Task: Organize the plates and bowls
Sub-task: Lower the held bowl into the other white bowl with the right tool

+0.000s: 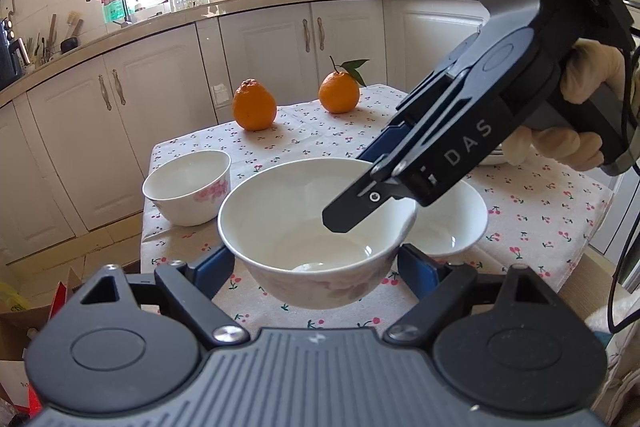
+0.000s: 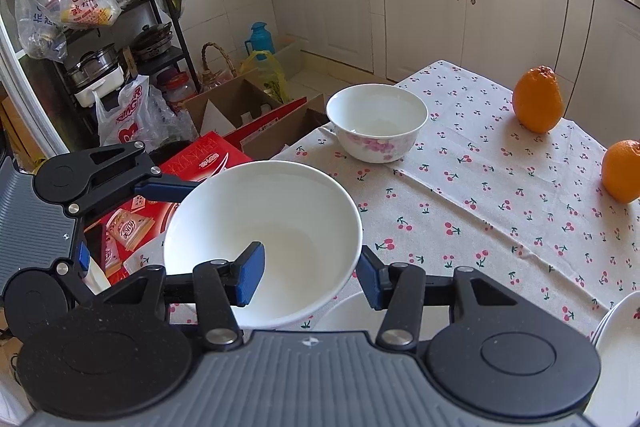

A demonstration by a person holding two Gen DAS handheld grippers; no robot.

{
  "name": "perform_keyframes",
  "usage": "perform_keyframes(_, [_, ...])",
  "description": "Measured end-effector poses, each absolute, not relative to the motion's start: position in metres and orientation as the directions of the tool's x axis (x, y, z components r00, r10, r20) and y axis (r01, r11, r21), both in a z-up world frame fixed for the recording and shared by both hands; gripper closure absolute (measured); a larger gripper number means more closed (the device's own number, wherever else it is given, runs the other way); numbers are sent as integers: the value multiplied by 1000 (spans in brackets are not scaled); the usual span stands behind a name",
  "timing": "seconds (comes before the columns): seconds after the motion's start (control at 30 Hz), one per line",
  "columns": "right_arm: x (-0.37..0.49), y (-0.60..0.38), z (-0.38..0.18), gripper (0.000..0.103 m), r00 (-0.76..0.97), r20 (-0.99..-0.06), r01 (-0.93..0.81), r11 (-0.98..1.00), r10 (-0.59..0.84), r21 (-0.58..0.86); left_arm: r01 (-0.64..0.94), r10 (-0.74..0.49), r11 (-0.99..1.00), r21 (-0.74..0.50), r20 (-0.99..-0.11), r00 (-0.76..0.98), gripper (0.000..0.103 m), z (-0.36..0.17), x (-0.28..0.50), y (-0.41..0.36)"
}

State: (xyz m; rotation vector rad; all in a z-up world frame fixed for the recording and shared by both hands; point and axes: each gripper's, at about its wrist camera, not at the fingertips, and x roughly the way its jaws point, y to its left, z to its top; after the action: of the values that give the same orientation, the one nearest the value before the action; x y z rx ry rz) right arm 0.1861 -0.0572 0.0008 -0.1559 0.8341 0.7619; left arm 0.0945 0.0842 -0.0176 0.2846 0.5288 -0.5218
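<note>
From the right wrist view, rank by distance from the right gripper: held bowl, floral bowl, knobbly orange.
1. Held bowl: its rim sits between the right gripper's fingers.
2. Floral bowl: ahead, near the table's far-left edge.
3. Knobbly orange: far right, farthest.
</note>
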Motion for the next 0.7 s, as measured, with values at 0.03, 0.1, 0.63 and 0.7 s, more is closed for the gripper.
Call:
perform_keyframes(0.03, [184, -59, 2, 47, 430, -717, -665, 730, 549, 161, 543, -400, 830, 125, -545, 737, 15, -16, 93, 82])
perform_keyframes(0.1, [181, -64, 3, 47, 435, -713, -660, 733, 550, 164, 550, -405, 825, 129, -544, 735, 15, -15, 91, 79])
perform_keyframes(0.63, [151, -124, 5, 47, 528, -686, -538, 822, 501, 186, 667, -513, 737, 111, -550, 659, 15, -16, 94, 35])
perform_keyframes(0.7, [149, -130, 3, 47, 535, -688, -522, 833, 489, 186, 679, -522, 725, 115, -552, 650, 15, -19, 97, 29])
